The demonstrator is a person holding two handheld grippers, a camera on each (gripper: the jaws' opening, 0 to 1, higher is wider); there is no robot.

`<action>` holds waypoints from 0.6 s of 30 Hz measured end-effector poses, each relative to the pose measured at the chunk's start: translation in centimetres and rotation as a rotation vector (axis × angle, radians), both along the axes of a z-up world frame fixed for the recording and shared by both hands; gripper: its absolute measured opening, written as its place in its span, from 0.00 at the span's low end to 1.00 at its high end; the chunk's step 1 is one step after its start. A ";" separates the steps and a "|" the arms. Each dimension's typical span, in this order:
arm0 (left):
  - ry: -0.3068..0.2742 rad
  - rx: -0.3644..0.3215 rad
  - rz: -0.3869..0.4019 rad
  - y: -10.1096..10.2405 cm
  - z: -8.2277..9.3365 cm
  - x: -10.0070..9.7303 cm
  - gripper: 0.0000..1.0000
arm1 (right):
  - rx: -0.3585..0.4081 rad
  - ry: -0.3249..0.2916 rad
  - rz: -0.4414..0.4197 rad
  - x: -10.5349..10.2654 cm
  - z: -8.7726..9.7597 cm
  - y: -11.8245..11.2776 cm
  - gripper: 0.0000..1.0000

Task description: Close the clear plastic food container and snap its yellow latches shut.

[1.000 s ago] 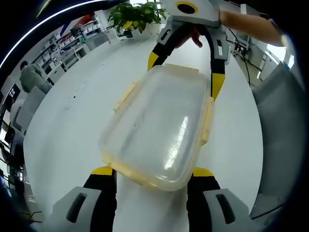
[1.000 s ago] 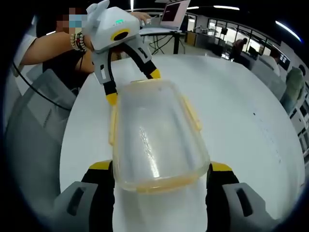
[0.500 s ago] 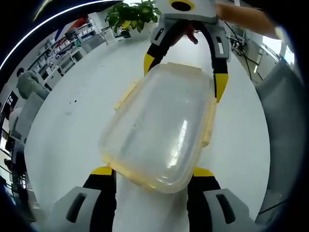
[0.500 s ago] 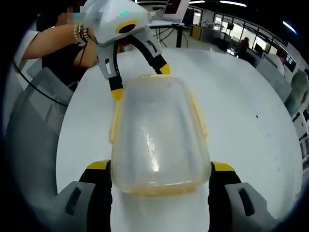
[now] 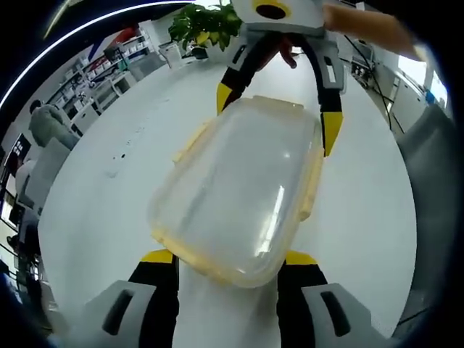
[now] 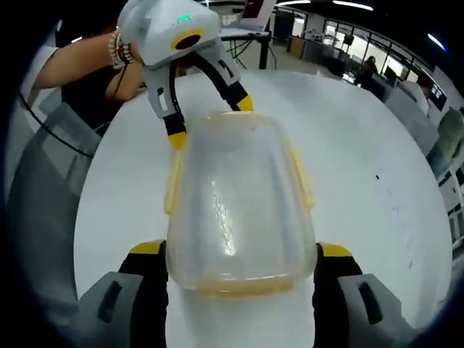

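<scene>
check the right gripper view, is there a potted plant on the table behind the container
No. Behind the container the white table holds the other claw, and past it a laptop.

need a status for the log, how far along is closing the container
Done: the lid sits on the clear container. In hand: the left gripper and right gripper each straddle one end of it. Left: the yellow latches along its sides look flared out, not snapped.
</scene>
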State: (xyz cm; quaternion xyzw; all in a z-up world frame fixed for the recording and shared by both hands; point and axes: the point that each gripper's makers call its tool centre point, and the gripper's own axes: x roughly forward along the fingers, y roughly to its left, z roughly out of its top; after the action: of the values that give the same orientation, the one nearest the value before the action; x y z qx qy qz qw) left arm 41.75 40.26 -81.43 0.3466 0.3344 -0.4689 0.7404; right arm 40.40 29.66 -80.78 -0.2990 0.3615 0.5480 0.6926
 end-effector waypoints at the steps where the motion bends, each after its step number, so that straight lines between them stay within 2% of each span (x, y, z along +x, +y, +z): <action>1: -0.002 0.004 -0.001 0.0 0.0 0.2 0.49 | -0.001 0.000 0.000 0.1 0.0 0.0 0.80; 12: -0.027 0.004 -0.018 0.0 0.6 0.3 0.48 | 0.001 -0.011 -0.007 0.2 0.2 -0.1 0.80; 15: -0.027 0.008 -0.010 0.3 0.8 0.0 0.53 | -0.003 -0.027 -0.001 -0.1 0.6 -0.6 0.79; 18: -0.027 0.019 -0.002 1.1 1.1 -0.8 0.57 | 0.027 -0.021 -0.023 -0.5 1.5 -0.9 0.80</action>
State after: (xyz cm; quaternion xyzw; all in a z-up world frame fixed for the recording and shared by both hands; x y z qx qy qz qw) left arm 40.99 41.37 -80.31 0.3601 0.3283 -0.4615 0.7413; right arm 39.86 28.79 -79.24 -0.2911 0.3499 0.5417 0.7067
